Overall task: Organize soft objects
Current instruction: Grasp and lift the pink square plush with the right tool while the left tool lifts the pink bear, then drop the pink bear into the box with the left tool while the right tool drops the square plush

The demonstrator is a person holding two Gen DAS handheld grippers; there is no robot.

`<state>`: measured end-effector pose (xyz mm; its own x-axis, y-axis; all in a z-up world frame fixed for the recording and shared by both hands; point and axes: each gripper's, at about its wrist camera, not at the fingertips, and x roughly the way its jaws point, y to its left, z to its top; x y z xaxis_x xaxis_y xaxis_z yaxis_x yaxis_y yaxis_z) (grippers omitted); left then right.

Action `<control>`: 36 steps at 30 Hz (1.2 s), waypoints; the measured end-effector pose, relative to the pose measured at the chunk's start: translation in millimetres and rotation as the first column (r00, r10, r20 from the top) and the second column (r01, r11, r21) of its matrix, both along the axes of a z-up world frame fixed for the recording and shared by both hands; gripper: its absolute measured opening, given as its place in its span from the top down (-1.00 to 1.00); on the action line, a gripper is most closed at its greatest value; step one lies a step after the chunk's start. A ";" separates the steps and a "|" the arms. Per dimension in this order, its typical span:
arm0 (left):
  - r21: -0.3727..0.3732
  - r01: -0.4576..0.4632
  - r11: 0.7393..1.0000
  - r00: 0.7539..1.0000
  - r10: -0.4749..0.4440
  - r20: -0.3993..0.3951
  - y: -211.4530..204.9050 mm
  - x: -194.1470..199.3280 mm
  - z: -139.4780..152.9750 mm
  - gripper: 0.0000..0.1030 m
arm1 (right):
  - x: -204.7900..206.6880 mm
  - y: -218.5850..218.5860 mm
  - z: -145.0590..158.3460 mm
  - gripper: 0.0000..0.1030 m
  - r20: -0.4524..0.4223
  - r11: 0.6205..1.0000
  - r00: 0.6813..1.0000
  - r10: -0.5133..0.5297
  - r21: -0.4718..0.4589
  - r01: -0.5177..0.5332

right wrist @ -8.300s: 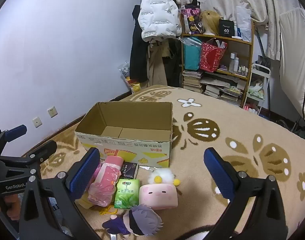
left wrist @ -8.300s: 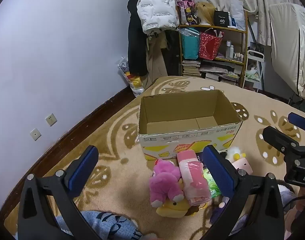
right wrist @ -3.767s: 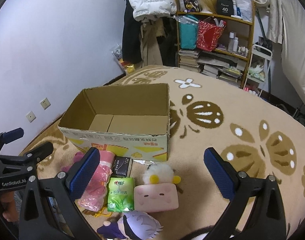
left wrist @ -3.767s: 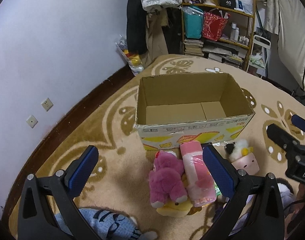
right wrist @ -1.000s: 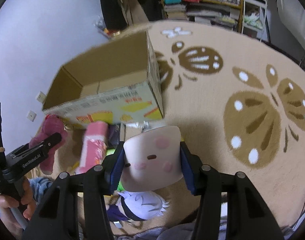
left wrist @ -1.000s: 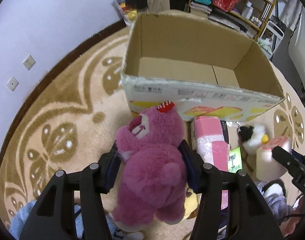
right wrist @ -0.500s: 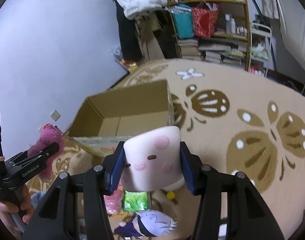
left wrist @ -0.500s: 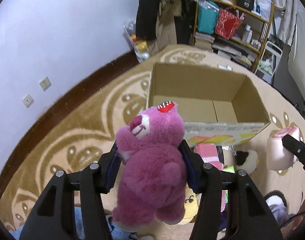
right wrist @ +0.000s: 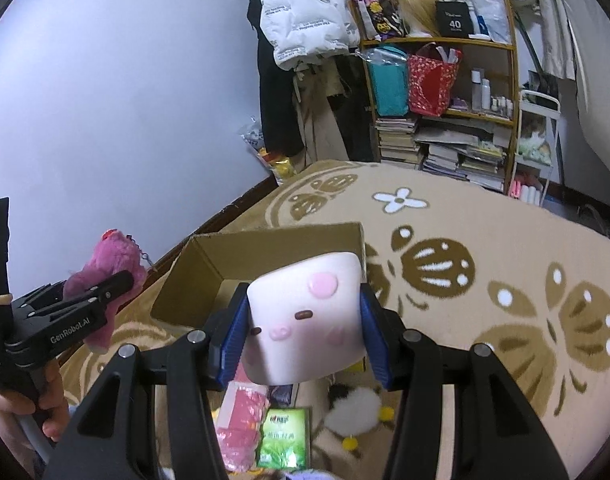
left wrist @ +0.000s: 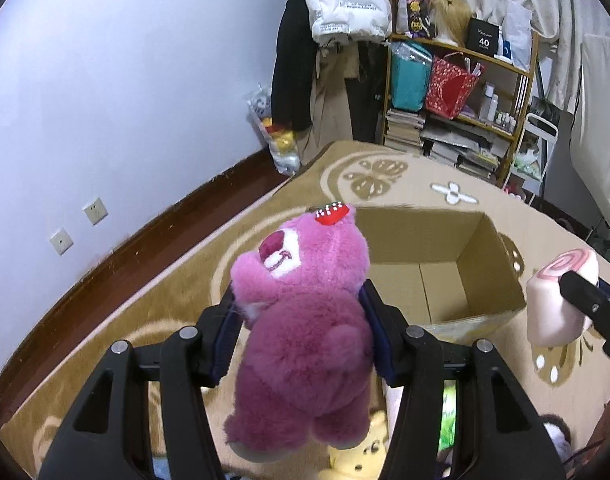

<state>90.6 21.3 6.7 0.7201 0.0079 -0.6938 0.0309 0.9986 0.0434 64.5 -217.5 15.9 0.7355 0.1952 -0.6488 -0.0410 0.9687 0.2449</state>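
You held the pink plush bear [left wrist: 305, 320] clamped in the left gripper [left wrist: 301, 336] and the marshmallow-face cushion [right wrist: 305, 316] squeezed in the right gripper [right wrist: 303, 332], both raised by the near edge of the open cardboard box [left wrist: 445, 280], ready for dropping in.

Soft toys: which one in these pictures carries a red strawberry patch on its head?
The pink bear, held in the left claw. The marshmallow toy in the right claw shows only a plain face.

Cluttered bedroom: shelf [left wrist: 461, 92]; hanging coats [right wrist: 301, 20]

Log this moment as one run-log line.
left gripper: shut on pink bear | right gripper: shut on marshmallow plush | cardboard box: empty
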 end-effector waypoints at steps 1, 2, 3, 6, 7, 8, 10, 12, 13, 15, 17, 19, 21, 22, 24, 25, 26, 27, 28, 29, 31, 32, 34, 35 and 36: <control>-0.007 0.015 1.000 1.000 -0.015 -0.003 -1.1 3.8 1.2 -0.06 | 4.6 1.3 1.0 -0.07 0.004 1.000 1.000 0.004 -0.004 -0.004; -0.011 0.024 1.000 1.000 -0.024 -0.002 -1.9 7.2 1.9 -0.06 | 8.5 2.1 1.1 -0.07 0.006 1.000 1.000 0.010 -0.006 -0.010; -0.001 0.023 1.000 1.000 -0.023 0.000 -3.1 9.0 1.8 -0.06 | 12.5 3.1 1.4 -0.07 0.008 1.000 1.000 0.015 -0.009 -0.015; 0.029 0.024 0.999 1.000 -0.025 0.006 -6.5 17.5 1.7 -0.06 | 22.5 5.8 0.9 -0.07 0.018 1.000 0.999 0.029 -0.007 -0.029; 0.027 0.024 0.999 1.000 -0.025 0.005 -7.3 21.0 1.4 -0.06 | 26.0 6.9 0.5 -0.08 0.020 0.999 0.999 0.035 -0.004 -0.035; 0.025 0.027 0.999 1.000 -0.027 0.004 -8.6 25.0 0.9 -0.07 | 27.9 8.3 -0.3 -0.08 0.023 0.999 0.999 0.042 -0.003 -0.042; 0.028 0.033 0.999 0.999 -0.033 0.005 -11.3 33.5 1.0 -0.07 | 34.2 12.8 -0.6 -0.09 0.026 0.998 0.998 0.053 -0.015 -0.053; 0.041 0.038 0.998 0.999 -0.038 0.009 -12.9 38.4 -0.3 -0.07 | 39.2 16.1 -1.8 -0.09 0.029 0.998 0.998 0.063 -0.026 -0.063; 0.049 0.043 0.998 0.999 -0.043 0.009 -14.4 41.4 -1.0 -0.07 | 42.7 18.3 -3.0 -0.10 0.028 0.997 0.997 0.069 -0.029 -0.068; 0.055 0.051 0.997 0.999 -0.052 0.010 -16.0 46.2 -3.3 -0.07 | 45.7 21.2 -6.3 -0.10 0.028 0.996 0.996 0.079 -0.033 -0.078; 0.050 0.052 0.997 0.999 -0.052 0.007 -15.2 50.3 -6.3 -0.08 | 50.5 24.2 -11.1 -0.10 0.022 0.996 0.996 0.086 -0.040 -0.085; 0.043 0.053 0.998 0.999 -0.053 0.006 -14.0 53.4 -9.4 -0.08 | 53.8 26.0 -15.4 -0.11 0.017 0.995 0.996 0.093 -0.038 -0.092; 0.034 0.056 0.998 0.998 -0.056 0.004 -12.8 56.3 -13.0 -0.09 | 57.3 27.3 -20.7 -0.13 0.006 0.995 0.995 0.095 -0.038 -0.095; 0.031 0.058 0.998 0.998 -0.058 0.005 -12.9 57.5 -14.9 -0.09 | 58.8 28.2 -23.2 -0.15 0.002 0.994 0.995 0.098 -0.039 -0.098; 0.030 0.066 0.997 0.998 -0.066 0.006 -14.2 59.2 -19.0 -0.10 | 60.9 29.4 -28.5 -0.15 -0.009 0.994 0.995 0.098 -0.047 -0.098; 0.029 0.071 0.997 0.997 -0.071 0.007 -15.2 60.4 -21.1 -0.11 | 61.9 29.3 -31.3 -0.16 -0.015 0.994 0.995 0.095 -0.049 -0.096; 0.030 0.074 0.997 0.997 -0.074 0.006 -16.4 62.1 -24.1 -0.11 | 63.2 28.7 -34.7 -0.17 -0.024 0.995 0.996 0.092 -0.048 -0.093; 0.031 0.075 0.997 0.997 -0.075 0.005 -17.2 63.1 -25.9 -0.11 | 64.4 27.6 -37.6 -0.18 -0.032 0.995 0.996 0.089 -0.045 -0.090; 0.031 0.077 0.997 0.997 -0.077 0.004 -18.3 64.5 -28.2 -0.12 | 65.4 26.5 -40.4 -0.20 -0.039 0.995 0.995 0.087 -0.041 -0.088; 0.027 0.082 0.996 0.997 -0.082 0.000 -19.3 65.7 -30.6 -0.12 | 66.6 25.1 -44.1 -0.20 -0.050 0.996 0.995 0.084 -0.035 -0.086; 0.017 0.090 0.996 0.996 -0.090 -0.012 -20.7 67.0 -34.5 -0.12 | 67.7 23.5 -47.7 -0.21 -0.060 0.996 0.995 0.077 -0.032 -0.079; 0.017 0.094 0.995 0.996 -0.093 -0.015 -21.4 67.0 -36.4 -0.13 | 67.2 22.4 -49.1 -0.21 -0.061 0.997 0.996 0.069 -0.033 -0.071; 0.029 0.099 0.995 0.995 -0.098 -0.023 -23.3 67.5 -39.6 -0.13 | 66.3 22.3 -50.3 -0.22 -0.061 0.997 0.996 0.066 -0.033 -0.068; 0.032 0.100 0.995 0.995 -0.099 -0.025 -24.3 67.0 -40.9 -0.13 | 66.3 22.4 -51.1 -0.22 -0.063 0.997 0.996 0.066 -0.032 -0.068; 0.034 0.100 0.994 0.995 -0.099 -0.029 -25.0 67.5 -42.4 -0.13 | 66.5 22.7 -51.8 -0.22 -0.065 0.997 0.996 0.065 -0.032 -0.067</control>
<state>158.2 -3.7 -35.7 0.6993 -0.0375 -0.7138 0.1314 0.9883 0.0768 131.0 -194.8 -35.9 0.6788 0.2189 -0.7010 -0.0908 0.9722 0.2157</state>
